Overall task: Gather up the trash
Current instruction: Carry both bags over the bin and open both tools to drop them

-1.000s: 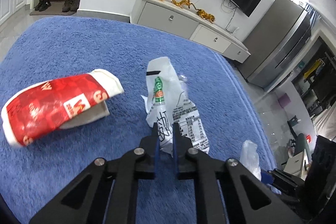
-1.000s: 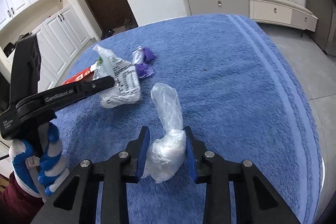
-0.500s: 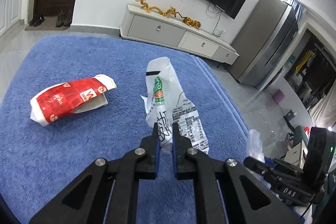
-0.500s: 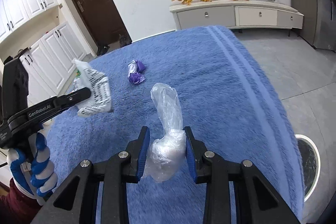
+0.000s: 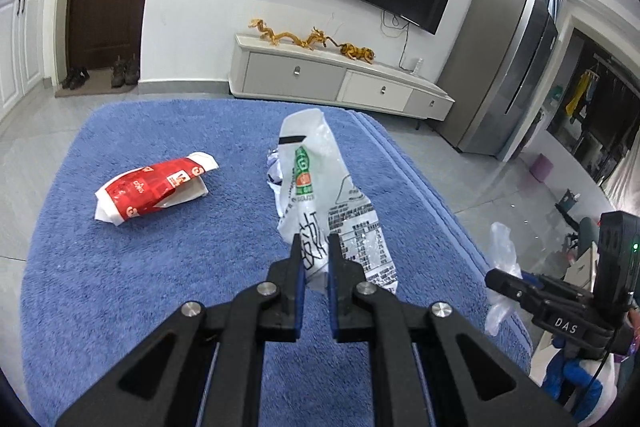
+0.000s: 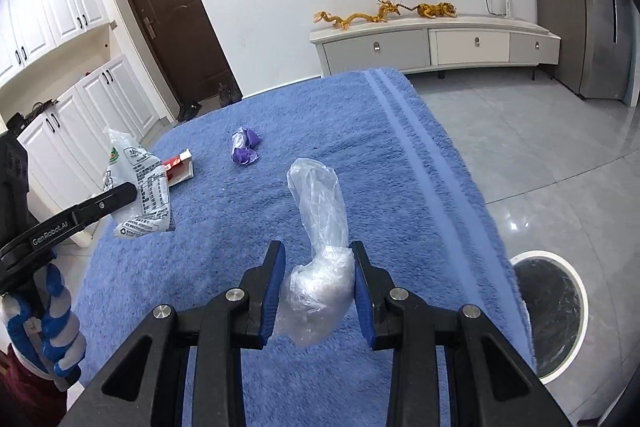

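Now both grippers are carrying trash above the blue rug (image 6: pixel 360 131). The left gripper (image 5: pixel 316 259) is pinching a printed white wrapper (image 5: pixel 320 195) by its lower edge, jaws nearly closed; the right gripper (image 6: pixel 318 287) is squeezing a crumpled clear plastic bag (image 6: pixel 320 227), jaws partly apart. The bin (image 6: pixel 552 311) is waiting at four o'clock. That thin pinch looks risky: a quick swing could flick the wrapper loose. A red carton (image 5: pixel 152 191) and purple wad (image 6: pixel 244 147) are lying uncollected.

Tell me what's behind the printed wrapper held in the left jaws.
In the left wrist view, only a crumpled purple-and-white edge peeks out behind the printed wrapper. The right wrist view shows it whole: a purple wrapper lying on the blue blanket.
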Demonstrator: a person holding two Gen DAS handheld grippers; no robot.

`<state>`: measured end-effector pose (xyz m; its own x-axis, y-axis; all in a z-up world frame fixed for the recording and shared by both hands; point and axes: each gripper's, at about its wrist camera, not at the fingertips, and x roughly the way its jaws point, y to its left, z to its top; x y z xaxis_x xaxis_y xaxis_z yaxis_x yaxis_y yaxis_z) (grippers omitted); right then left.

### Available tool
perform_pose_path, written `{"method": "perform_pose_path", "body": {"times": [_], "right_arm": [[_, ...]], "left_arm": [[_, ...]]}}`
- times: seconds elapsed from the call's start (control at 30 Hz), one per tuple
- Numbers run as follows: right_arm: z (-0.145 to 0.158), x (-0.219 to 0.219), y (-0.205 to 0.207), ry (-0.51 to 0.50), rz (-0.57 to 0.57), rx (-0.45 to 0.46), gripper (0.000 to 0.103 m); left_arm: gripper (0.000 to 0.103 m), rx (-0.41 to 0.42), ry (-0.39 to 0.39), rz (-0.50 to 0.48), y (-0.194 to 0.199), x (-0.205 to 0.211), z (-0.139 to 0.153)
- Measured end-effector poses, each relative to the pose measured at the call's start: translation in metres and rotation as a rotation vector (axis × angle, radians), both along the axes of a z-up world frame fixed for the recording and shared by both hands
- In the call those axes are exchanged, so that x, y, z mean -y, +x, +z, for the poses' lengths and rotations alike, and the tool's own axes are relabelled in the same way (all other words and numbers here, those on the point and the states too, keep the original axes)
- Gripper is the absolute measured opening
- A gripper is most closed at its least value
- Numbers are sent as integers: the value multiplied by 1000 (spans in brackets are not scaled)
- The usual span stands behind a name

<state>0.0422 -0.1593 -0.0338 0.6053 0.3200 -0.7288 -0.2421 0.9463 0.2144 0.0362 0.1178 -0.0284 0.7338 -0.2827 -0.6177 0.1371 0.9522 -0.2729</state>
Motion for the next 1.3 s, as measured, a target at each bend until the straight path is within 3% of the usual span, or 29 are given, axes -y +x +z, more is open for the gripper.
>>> {"method": "perform_pose_path", "body": {"times": [0.33,0.97,1.3], "right_arm": [[2,14,-10,4,4,27,31],[-1,48,-5,27,-14,51,31],[-6,88,-6,74,-58,57,31]], "left_arm": [[8,30,133,-5,-15,38,10],[9,21,249,-78,-1,93,7],[9,10,303,-108,4,120,2]]}}
